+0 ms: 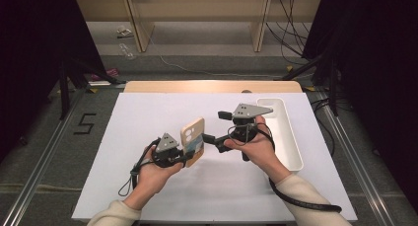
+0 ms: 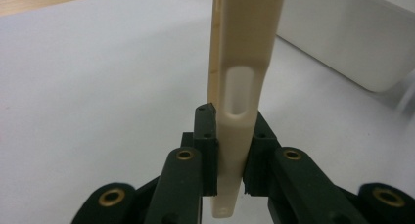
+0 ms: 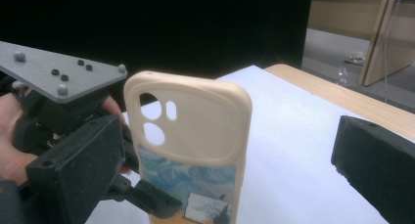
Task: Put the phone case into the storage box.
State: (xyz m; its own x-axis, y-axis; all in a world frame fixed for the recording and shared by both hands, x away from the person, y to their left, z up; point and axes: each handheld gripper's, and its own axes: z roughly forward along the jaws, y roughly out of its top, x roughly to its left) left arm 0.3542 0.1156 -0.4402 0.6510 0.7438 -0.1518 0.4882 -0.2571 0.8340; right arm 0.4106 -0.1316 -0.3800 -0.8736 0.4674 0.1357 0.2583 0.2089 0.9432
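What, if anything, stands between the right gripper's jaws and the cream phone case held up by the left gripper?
Nothing visible does. The left gripper clamps the phone case upright by its lower edge; the right gripper is open beside it, with only air in the gap.

Even, soft overhead light falls on the white table (image 1: 217,186), bright without glare; surroundings drop into deep black. Shadows are faint. The high view is slightly soft and grainy. In the gripper views, the near black jaws blur, and the phone case (image 3: 191,136) looks mildly soft
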